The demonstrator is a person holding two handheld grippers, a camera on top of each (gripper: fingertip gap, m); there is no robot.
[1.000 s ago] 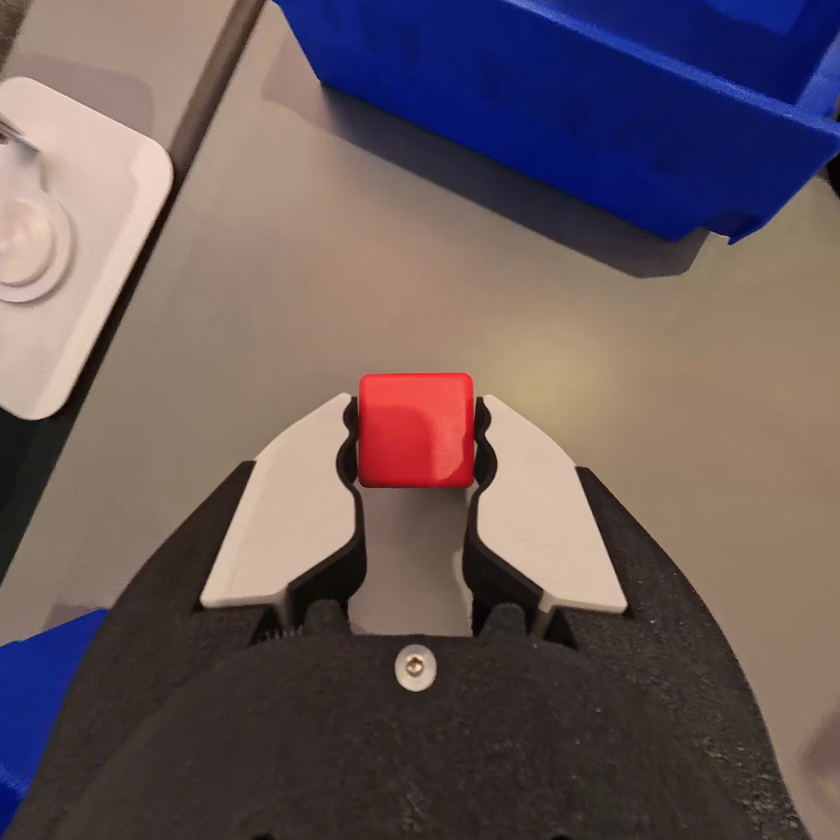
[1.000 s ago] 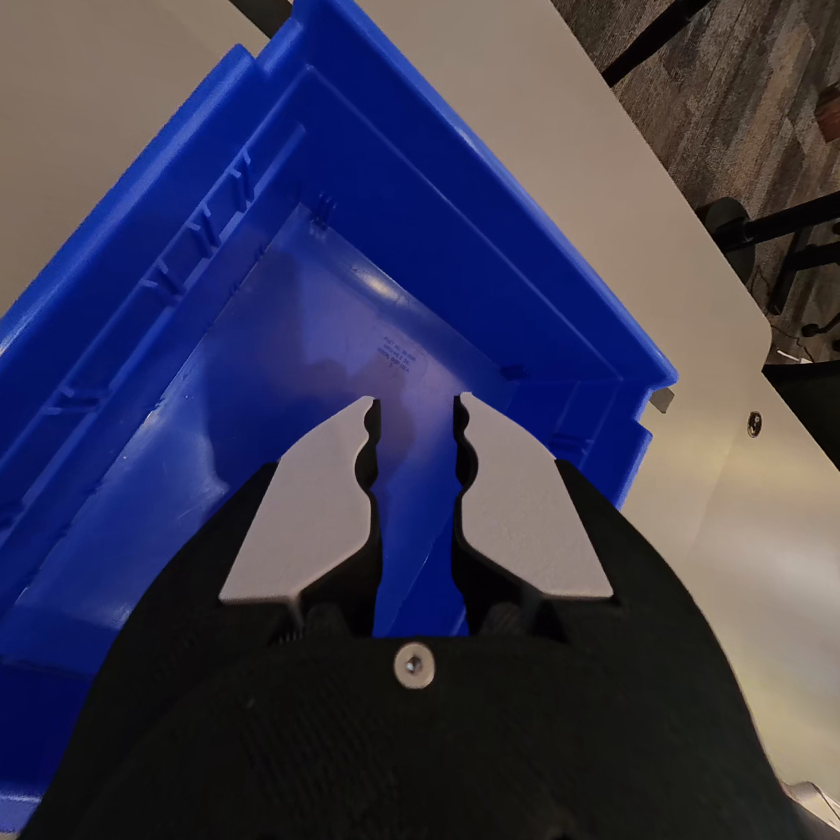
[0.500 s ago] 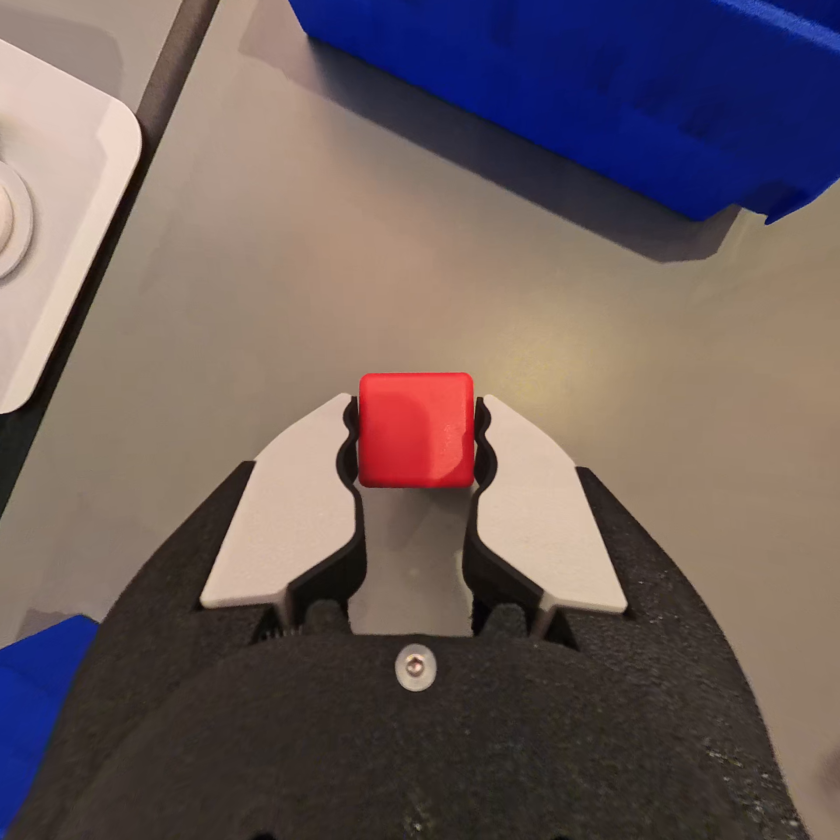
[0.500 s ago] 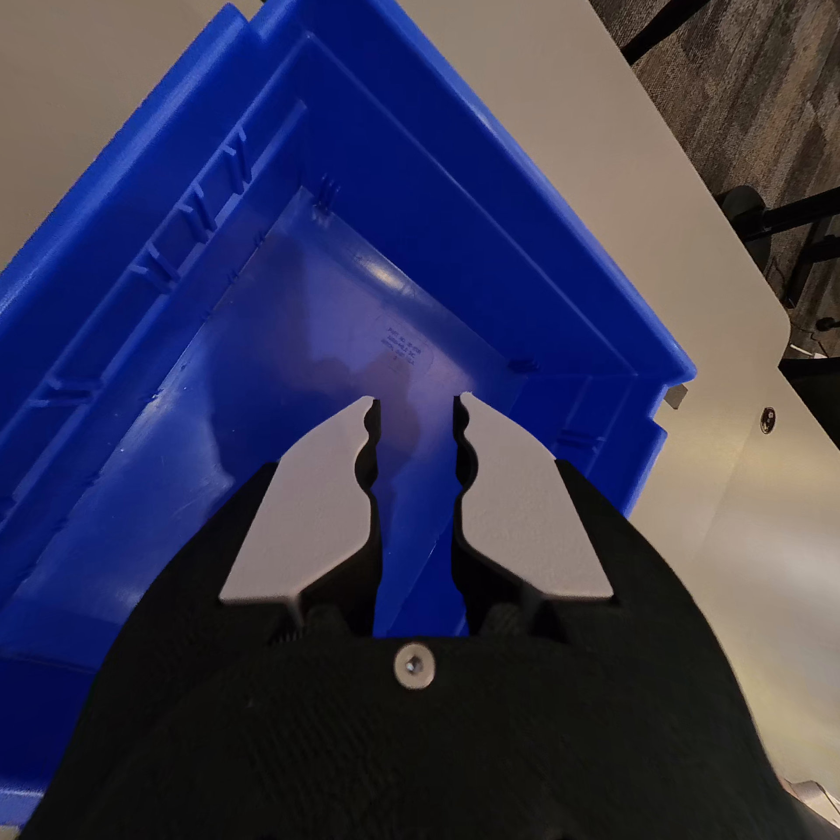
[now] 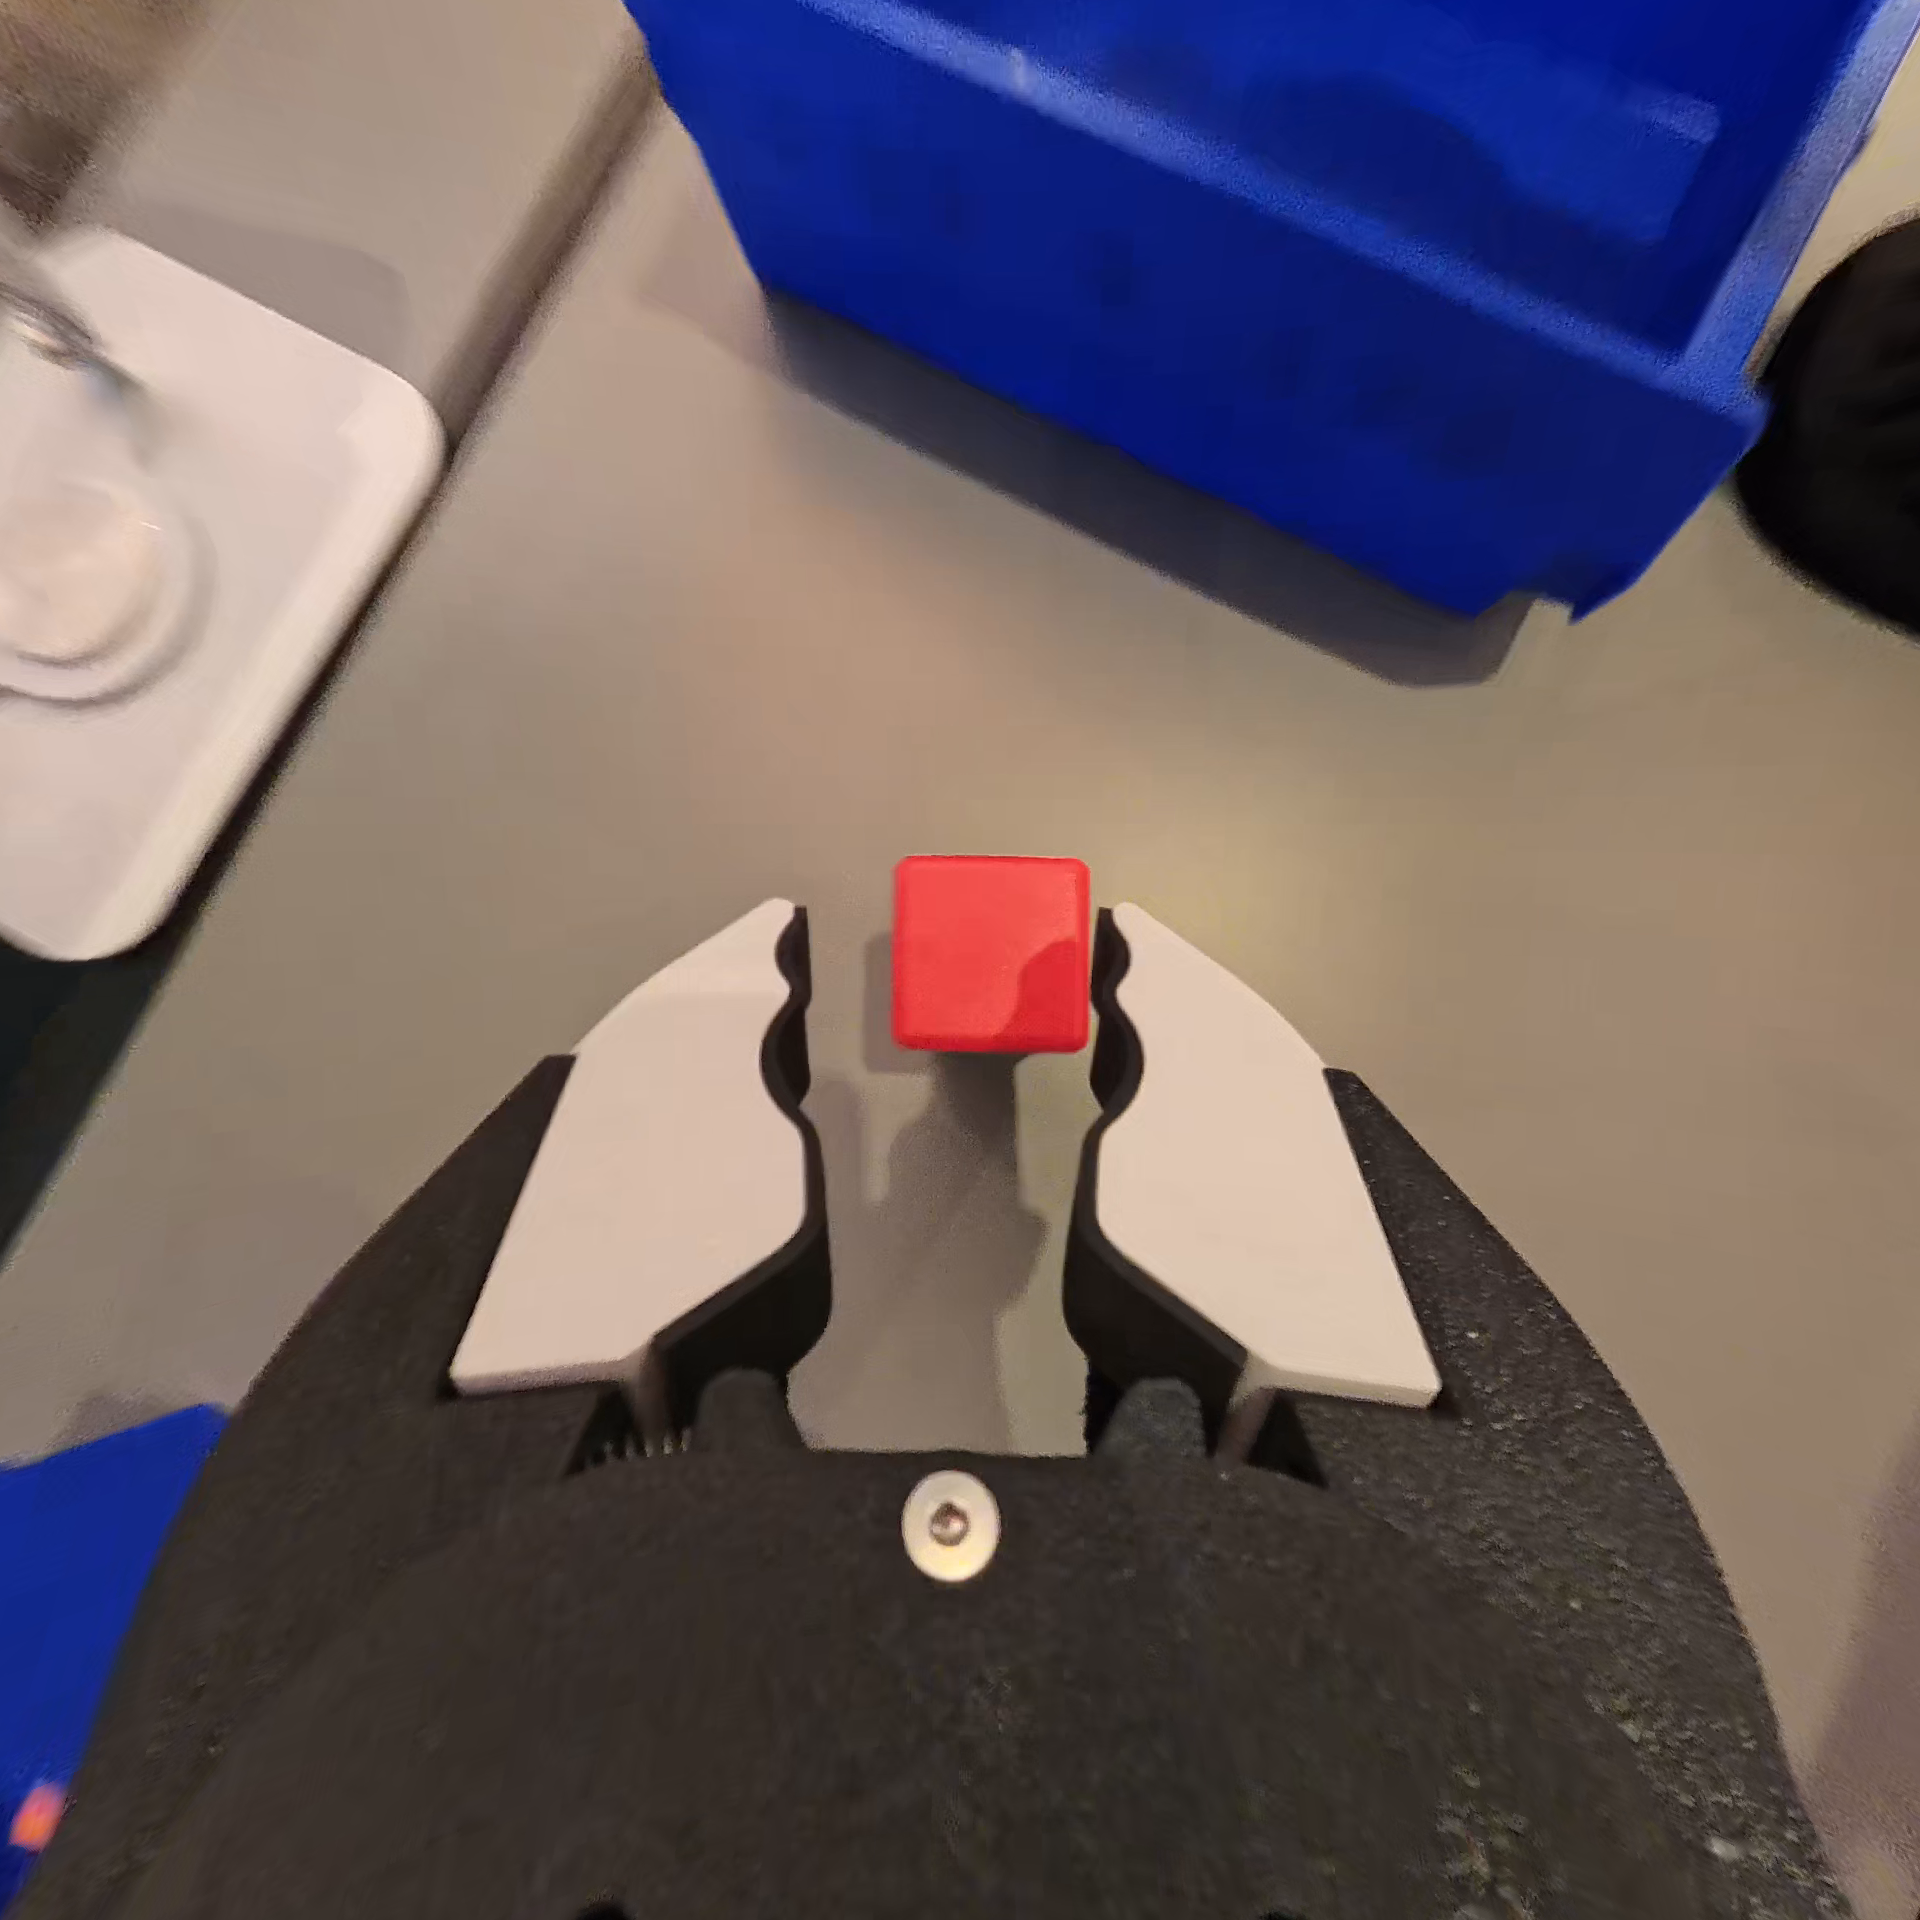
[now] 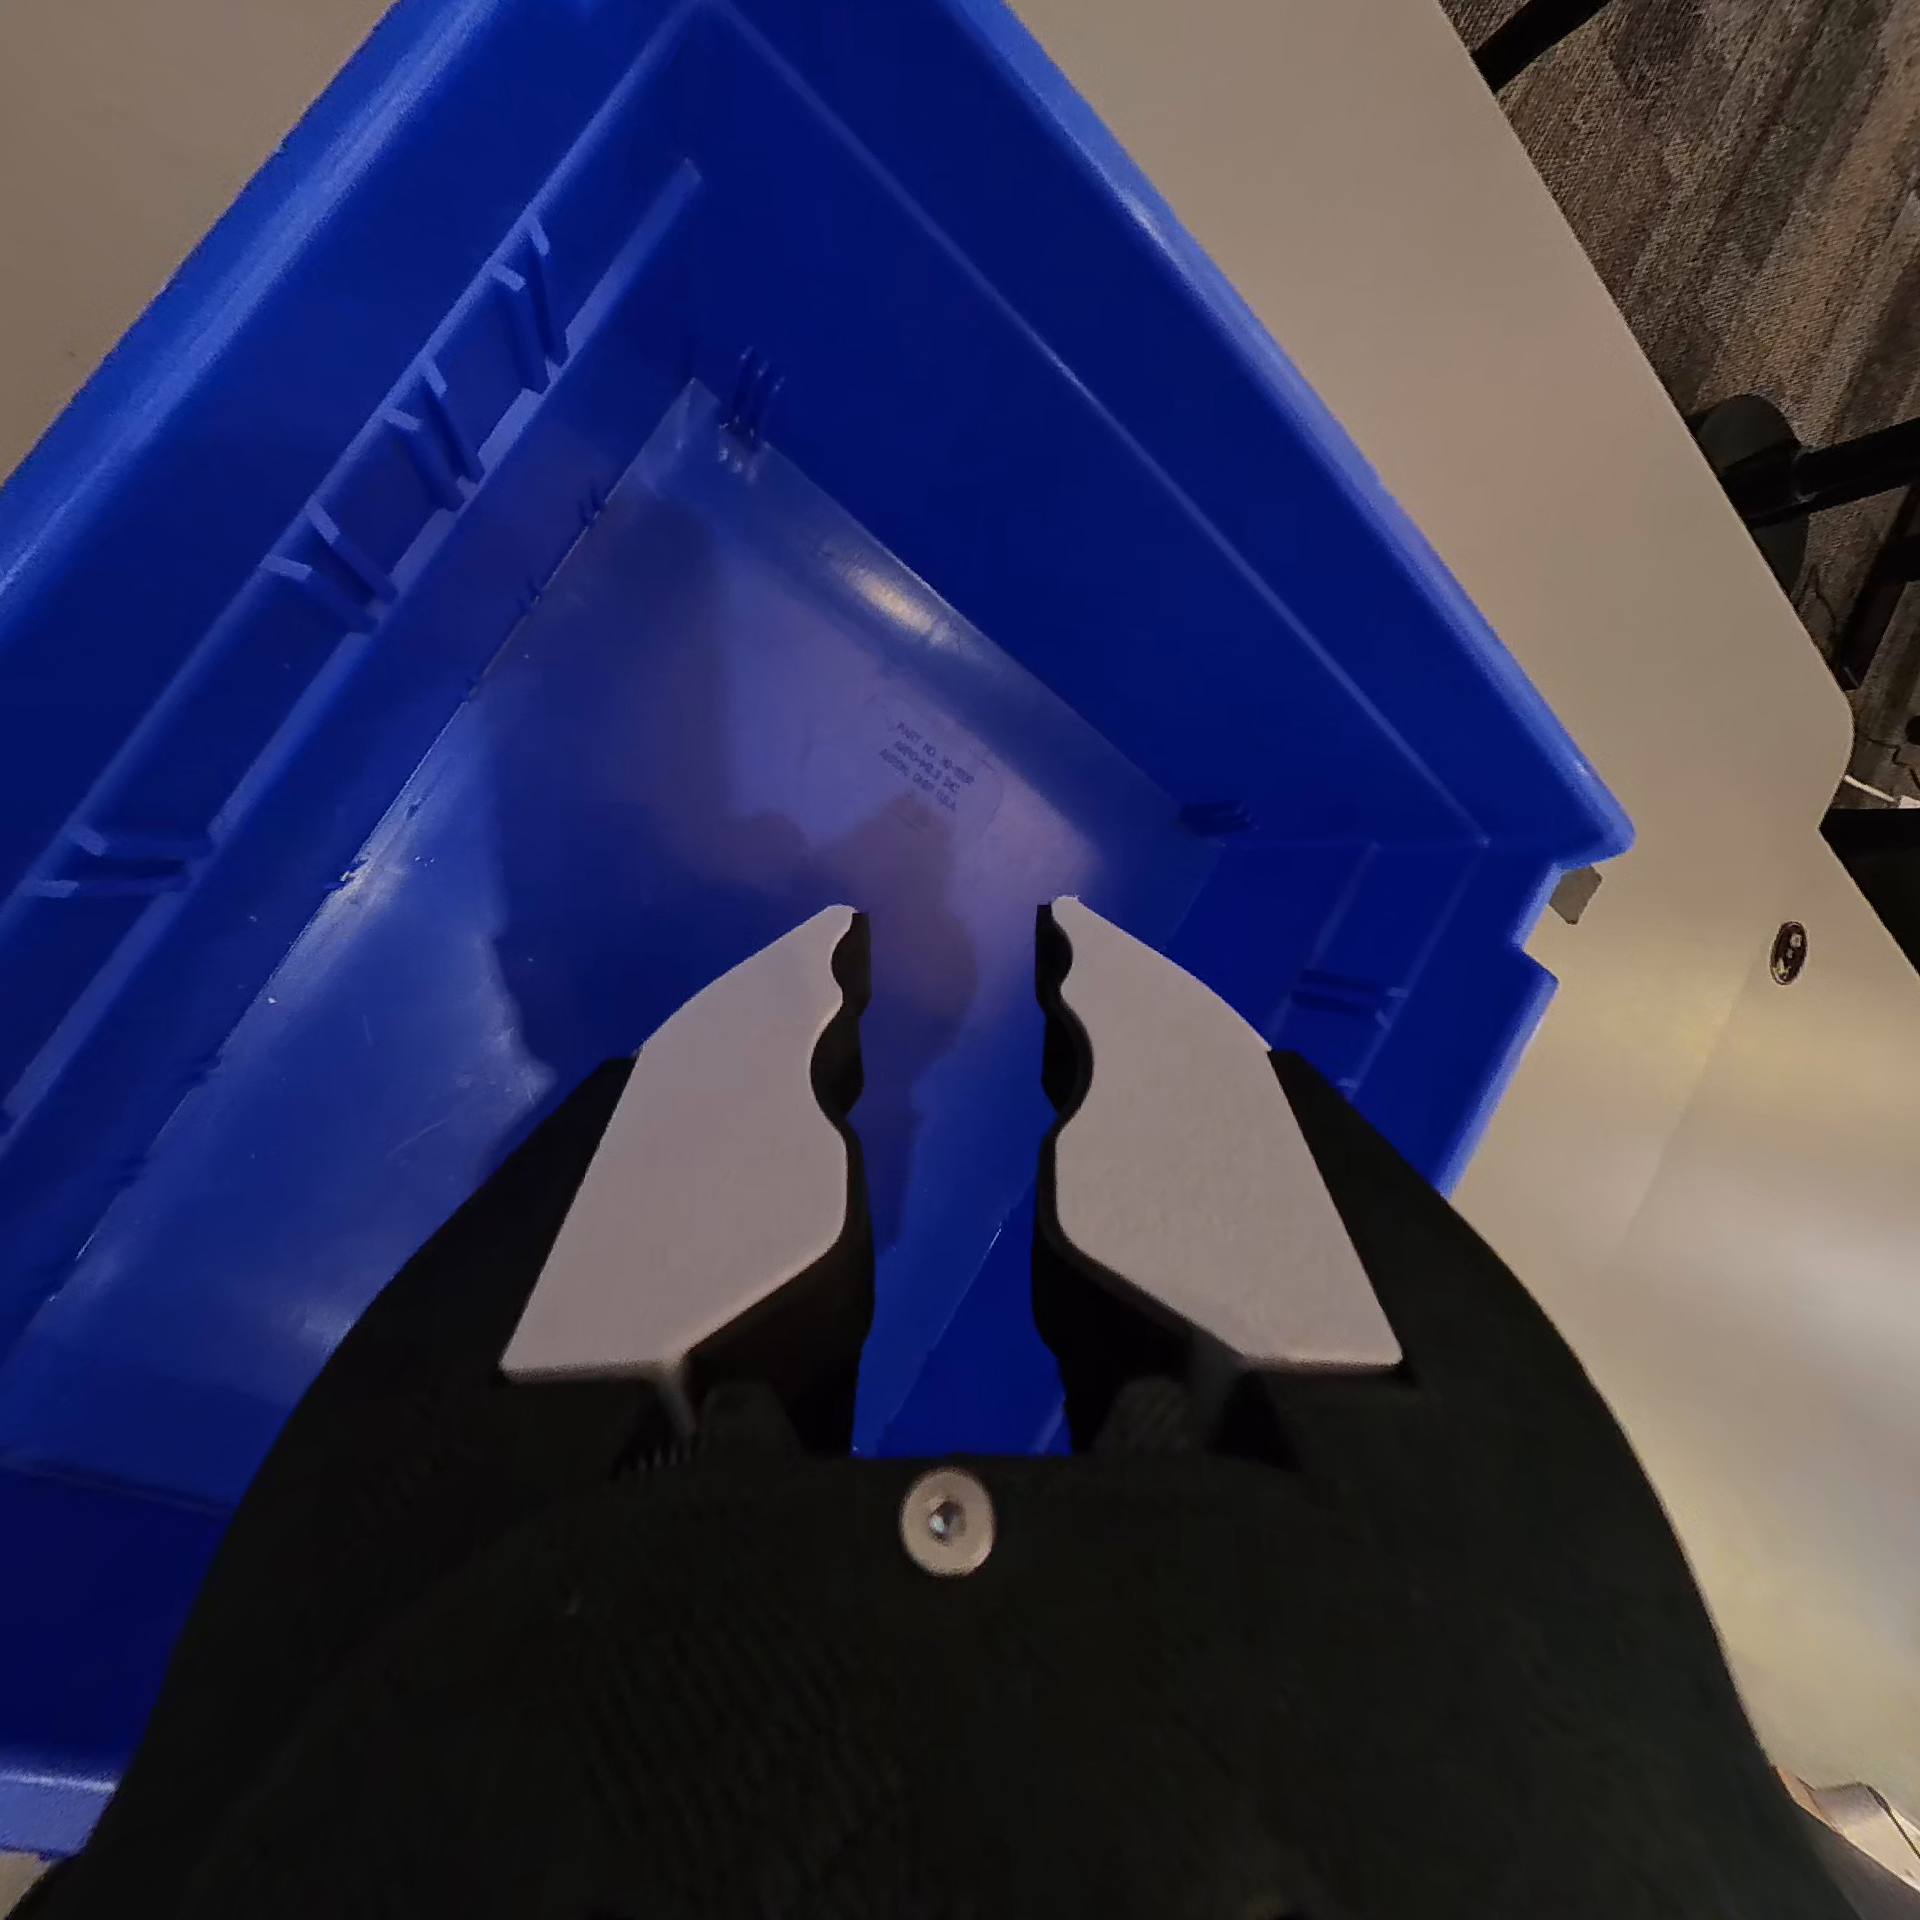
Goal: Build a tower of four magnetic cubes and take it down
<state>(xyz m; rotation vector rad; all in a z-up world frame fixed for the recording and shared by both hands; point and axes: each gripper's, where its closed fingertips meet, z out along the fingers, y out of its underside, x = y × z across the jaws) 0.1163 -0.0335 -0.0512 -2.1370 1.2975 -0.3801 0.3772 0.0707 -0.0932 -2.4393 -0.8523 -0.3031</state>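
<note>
Only one red cube point(image 5: 990, 953) visible, loose between parted left gripper point(image 5: 948, 920); right gripper point(image 6: 948, 914) ajar, empty

I can find only one piece of writing on my feeds: a small block of lettering point(image 6: 928, 764) on the floor of the blue bin point(image 6: 312, 520), seen in the right wrist view. It runs in a few short dark lines across the pale glare patch of the floor, skewed against the frame. It lies towards the bin's far right corner, just beyond the tips of the right gripper point(image 6: 951, 914). A faint round outline seems to ring it. In the left wrist view a tiny orange mark point(image 5: 36, 1823) sits on a blue thing at the picture's lower left edge — too blurred for me to tell whether it carries any writing.
</note>
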